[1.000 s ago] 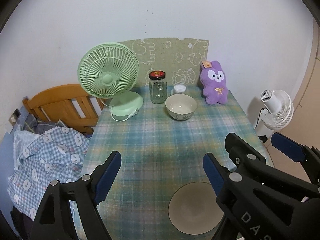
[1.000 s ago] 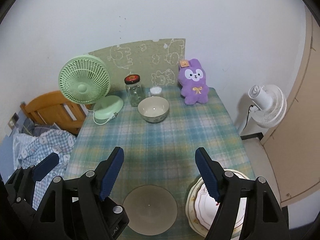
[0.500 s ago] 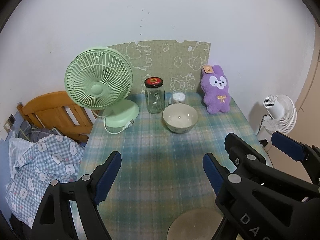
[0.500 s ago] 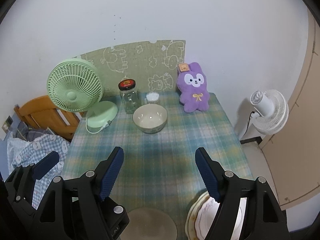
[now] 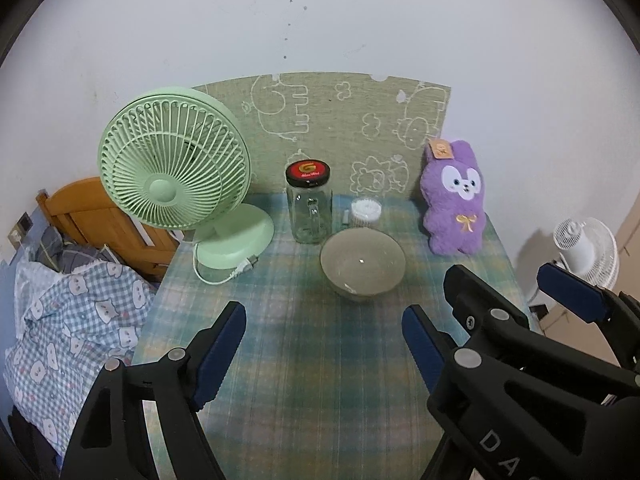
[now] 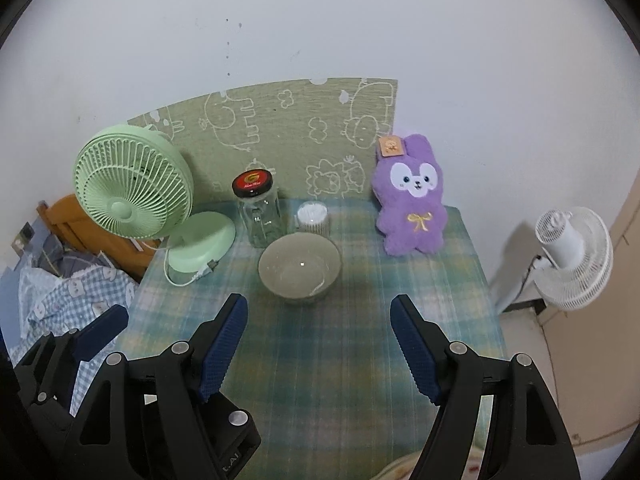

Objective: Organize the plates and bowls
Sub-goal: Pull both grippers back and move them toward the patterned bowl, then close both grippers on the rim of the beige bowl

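A beige bowl stands upright and empty toward the back of the checked tablecloth. My left gripper hovers above the cloth just in front of it; its jaws are closing slightly with nothing between them. My right gripper is beside it on the right, also just short of the bowl, open and empty. A sliver of a patterned plate rim shows at the bottom edge of the right wrist view. The rest of that plate is hidden.
Behind the bowl stand a glass jar with a red lid and a small tub of cotton swabs. A green desk fan is at back left, a purple plush rabbit at back right. A white fan stands on the floor.
Both grippers moved forward over the table toward the bowl. The flat beige plate and most of the patterned plate slid out of view below. The left jaws narrowed slightly.
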